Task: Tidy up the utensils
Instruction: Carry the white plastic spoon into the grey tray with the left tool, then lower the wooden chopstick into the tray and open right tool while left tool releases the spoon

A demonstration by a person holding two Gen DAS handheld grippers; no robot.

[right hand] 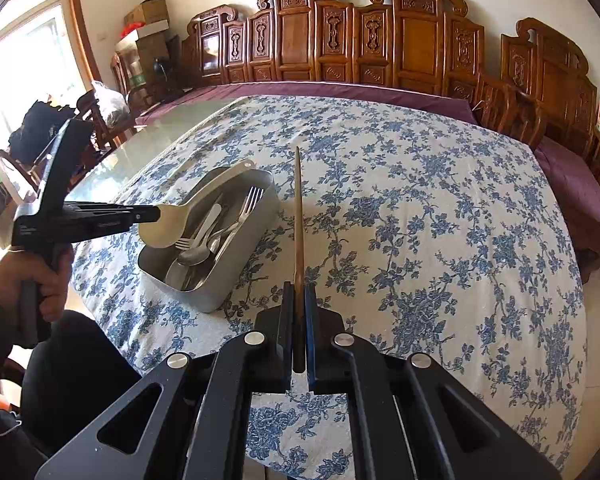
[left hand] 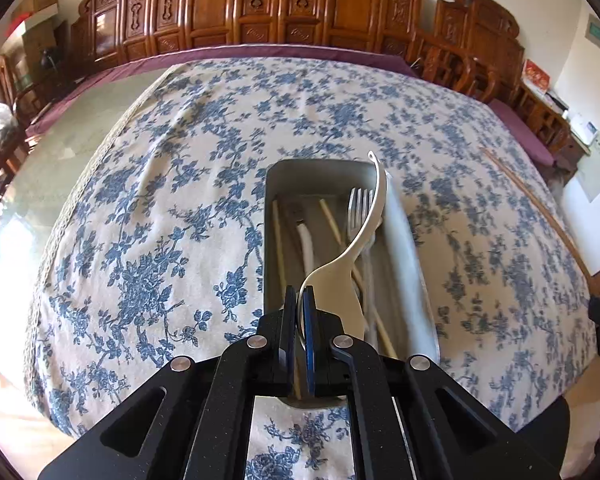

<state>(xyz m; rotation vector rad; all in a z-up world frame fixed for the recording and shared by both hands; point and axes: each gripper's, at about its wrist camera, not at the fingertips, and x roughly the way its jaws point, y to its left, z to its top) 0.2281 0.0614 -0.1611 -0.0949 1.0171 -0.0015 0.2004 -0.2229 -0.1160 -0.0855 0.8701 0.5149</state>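
Floral cloth is covering the desk (right hand: 420, 220). I am holding the left gripper (left hand: 300, 300), jaws clamped on a cream spoon (left hand: 340, 264), above the metal tray (right hand: 236, 280); right gripper (right hand: 299, 300), jaws clamped on a chopstick (right hand: 298, 216), is hovering beside that tray.

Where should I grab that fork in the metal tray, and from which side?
Judging by its pose, take the fork by the neck just below the tines, coming from above. Its tines rest high near the far wall of the metal tray, clear of the pile, while its handle runs down under the other cutlery.
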